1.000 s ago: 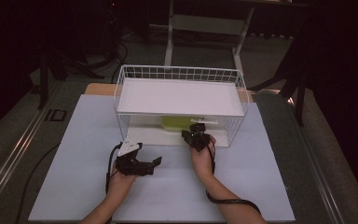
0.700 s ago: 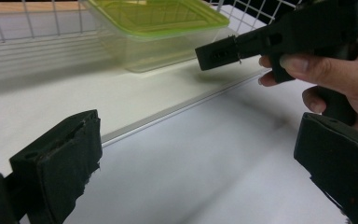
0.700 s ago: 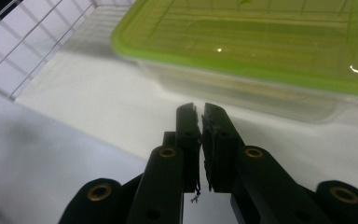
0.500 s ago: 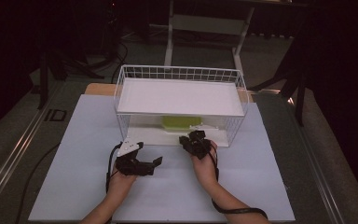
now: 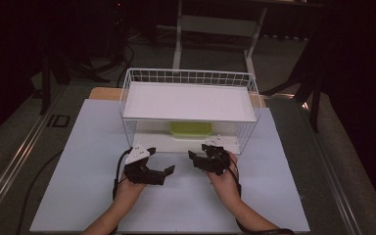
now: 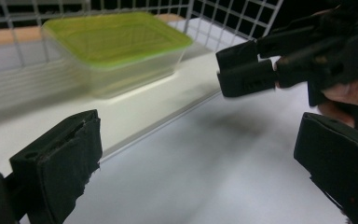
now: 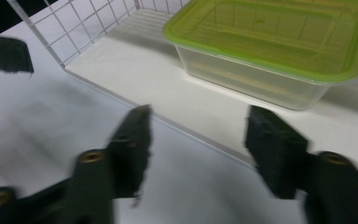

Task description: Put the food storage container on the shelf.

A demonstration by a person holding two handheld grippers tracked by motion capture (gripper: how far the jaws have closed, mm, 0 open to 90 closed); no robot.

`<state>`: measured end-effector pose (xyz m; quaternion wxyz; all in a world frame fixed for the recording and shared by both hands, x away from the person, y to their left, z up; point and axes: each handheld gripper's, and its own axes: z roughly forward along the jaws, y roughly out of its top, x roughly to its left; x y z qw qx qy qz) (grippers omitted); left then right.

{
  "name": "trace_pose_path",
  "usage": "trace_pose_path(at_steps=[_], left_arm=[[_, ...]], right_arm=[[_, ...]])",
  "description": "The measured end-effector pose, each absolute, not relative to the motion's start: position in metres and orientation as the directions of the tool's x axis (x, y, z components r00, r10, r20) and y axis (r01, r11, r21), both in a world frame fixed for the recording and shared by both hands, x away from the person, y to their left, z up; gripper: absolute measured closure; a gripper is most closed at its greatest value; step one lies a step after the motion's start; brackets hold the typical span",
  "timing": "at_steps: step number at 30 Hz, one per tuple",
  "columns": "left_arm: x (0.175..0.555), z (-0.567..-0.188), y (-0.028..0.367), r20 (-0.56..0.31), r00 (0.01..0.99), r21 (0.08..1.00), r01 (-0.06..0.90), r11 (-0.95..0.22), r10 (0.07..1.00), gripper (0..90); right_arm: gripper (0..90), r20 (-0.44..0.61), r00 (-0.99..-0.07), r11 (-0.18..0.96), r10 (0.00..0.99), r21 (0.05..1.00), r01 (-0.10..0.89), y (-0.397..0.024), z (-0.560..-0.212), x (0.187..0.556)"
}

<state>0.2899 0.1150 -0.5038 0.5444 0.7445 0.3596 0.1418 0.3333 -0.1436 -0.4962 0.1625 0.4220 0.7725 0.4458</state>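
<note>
Since a second ago the right gripper (image 5: 201, 160) has drawn back out of the wire basket (image 5: 188, 77) and now sits on the white sheet (image 5: 83, 147) just in front of the basket's open side, while the left gripper (image 5: 162, 172) has barely shifted from its place beside it. Largest first: the white sheet covers the table (image 5: 24, 147), and the basket stands on its far half, a flat white shelf board (image 5: 191, 100) laid across its top and a lower white floor beneath. On that lower floor, set back under the board and about the middle of the basket's width, rests the green-lidded container (image 5: 191, 129), closed, clear-walled, its long axis running left to right along the basket's front edge. From both pairs of jaws it lies straight ahead and a little beyond the basket's front lip, and in the right gripper view the container (image 7: 279, 51) shows its long side and one corner, near the fingertips (image 7: 272, 149). I judge the right gripper slightly the nearer, though the two are close to level. Its jaws stand wide apart and hold nothing. The left gripper's jaws are also spread wide and empty, turned toward the right hand, and in the left gripper view the container (image 6: 116, 46) lies farther off behind the basket wires, with the right gripper (image 6: 247, 70) crossing between
</note>
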Motion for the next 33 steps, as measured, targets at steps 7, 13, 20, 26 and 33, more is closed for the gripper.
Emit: trace_pose_path(at_steps=[7,13,20,26,33], left_arm=[[0.286,-0.493,0.111,-0.159,0.733,0.922,0.349,-0.165,0.662,1.8],[0.283,-0.491,0.113,-0.179,0.743,0.922,0.355,-0.154,0.645,1.8],[0.275,-0.492,0.117,-0.180,0.753,0.921,0.356,-0.161,0.633,1.8],[0.267,-0.496,0.119,-0.187,0.764,0.917,0.361,-0.169,0.618,1.8],[0.259,-0.503,0.121,-0.197,0.769,0.915,0.368,-0.168,0.608,1.8]], right_arm=[[16.7,0.158,-0.633,0.223,0.758,0.849,0.478,-0.154,-0.493,0.324],[16.6,0.160,-0.674,0.238,0.722,0.856,0.459,-0.164,-0.493,0.316],[16.6,0.169,-0.689,0.252,0.704,0.848,0.466,-0.178,-0.495,0.306],[16.5,0.166,-0.691,0.255,0.704,0.848,0.464,-0.191,-0.495,0.299],[16.6,0.127,-0.701,0.291,0.702,0.847,0.445,-0.208,-0.494,0.284]])
